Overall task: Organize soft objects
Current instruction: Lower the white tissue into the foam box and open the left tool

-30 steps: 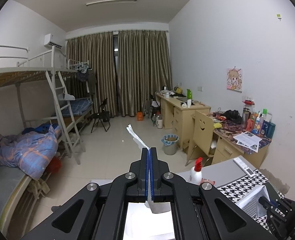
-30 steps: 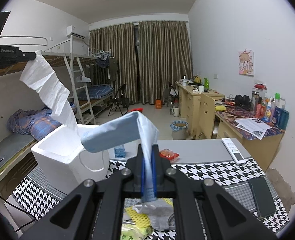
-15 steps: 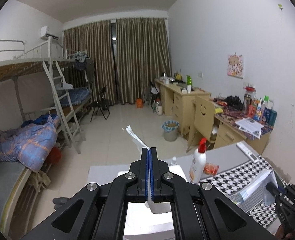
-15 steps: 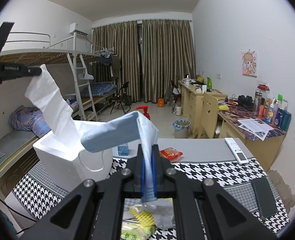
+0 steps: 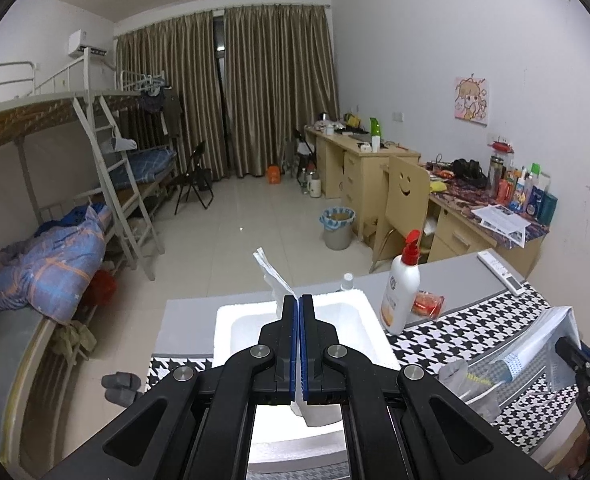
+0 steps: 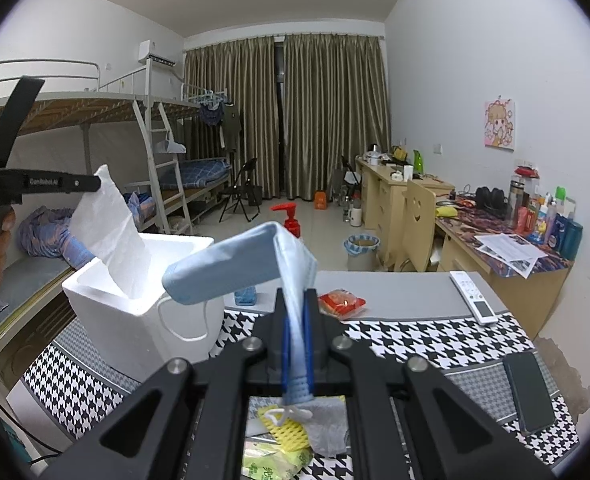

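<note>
My left gripper (image 5: 299, 300) is shut on a white tissue (image 5: 273, 276) directly above the open white foam box (image 5: 223, 320). The right wrist view shows that left gripper (image 6: 91, 183) at the left, held by a hand, with the tissue (image 6: 111, 232) hanging down into the foam box (image 6: 135, 304). To the right of the box, above the table, my right gripper (image 6: 295, 308) is shut on a light blue face mask (image 6: 255, 264) that folds over to the left. In the left wrist view the right gripper (image 5: 571, 352) and the mask (image 5: 535, 344) show at the right edge.
A pump bottle (image 5: 401, 292) stands just right of the box, with a red snack packet (image 6: 341, 302) beside it. A remote (image 6: 473, 296) and a phone (image 6: 529, 396) lie at the right on the houndstooth cloth (image 6: 415, 340). Under my right gripper lies a yellow sponge (image 6: 287, 428).
My left gripper has come down with the tissue, so the box and table now fill more of its view and the tissue's lower end sits in the box. The right gripper has kept still.
</note>
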The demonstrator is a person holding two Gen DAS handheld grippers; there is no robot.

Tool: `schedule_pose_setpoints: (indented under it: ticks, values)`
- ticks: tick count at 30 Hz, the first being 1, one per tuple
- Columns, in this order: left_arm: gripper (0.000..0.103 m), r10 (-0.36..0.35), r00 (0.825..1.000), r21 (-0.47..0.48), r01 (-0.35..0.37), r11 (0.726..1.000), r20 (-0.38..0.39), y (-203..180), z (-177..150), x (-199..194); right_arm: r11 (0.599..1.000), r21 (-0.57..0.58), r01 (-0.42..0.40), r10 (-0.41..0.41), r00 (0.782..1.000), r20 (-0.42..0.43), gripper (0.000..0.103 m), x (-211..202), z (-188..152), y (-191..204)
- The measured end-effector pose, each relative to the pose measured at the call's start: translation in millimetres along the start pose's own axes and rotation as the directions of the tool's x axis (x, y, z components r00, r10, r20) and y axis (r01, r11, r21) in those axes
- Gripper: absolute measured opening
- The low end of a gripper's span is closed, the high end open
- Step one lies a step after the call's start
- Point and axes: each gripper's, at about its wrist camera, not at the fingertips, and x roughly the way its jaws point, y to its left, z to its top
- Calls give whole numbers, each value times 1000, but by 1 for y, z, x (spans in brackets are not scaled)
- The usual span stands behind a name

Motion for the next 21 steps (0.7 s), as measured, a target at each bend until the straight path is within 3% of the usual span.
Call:
schedule_pose_setpoints:
  ticks: [16, 18, 19, 20, 21]
  values:
    - [3, 21, 993, 25, -19, 1000, -116, 5, -22, 37, 1000, -5, -7, 7, 1000, -18, 9, 11, 1, 6]
    - [12, 3, 991, 19, -1, 1000, -130, 8, -25, 40, 1000, -8, -6, 6, 1000, -17, 9, 11, 2, 7]
    - [28, -1, 991, 16, 3, 1000, -132, 9, -27, 40, 1000, -8, -5, 5, 1000, -15, 9, 11, 3, 7]
    - [51, -6, 991, 13, 8, 1000, -131, 11, -29, 40, 1000, -8, -4, 4, 1000, -14, 9, 11, 4, 8]
    - [61, -14, 992, 1, 14, 1000, -123, 14, -31, 39, 1000, -9, -5, 5, 1000, -13, 9, 11, 5, 10]
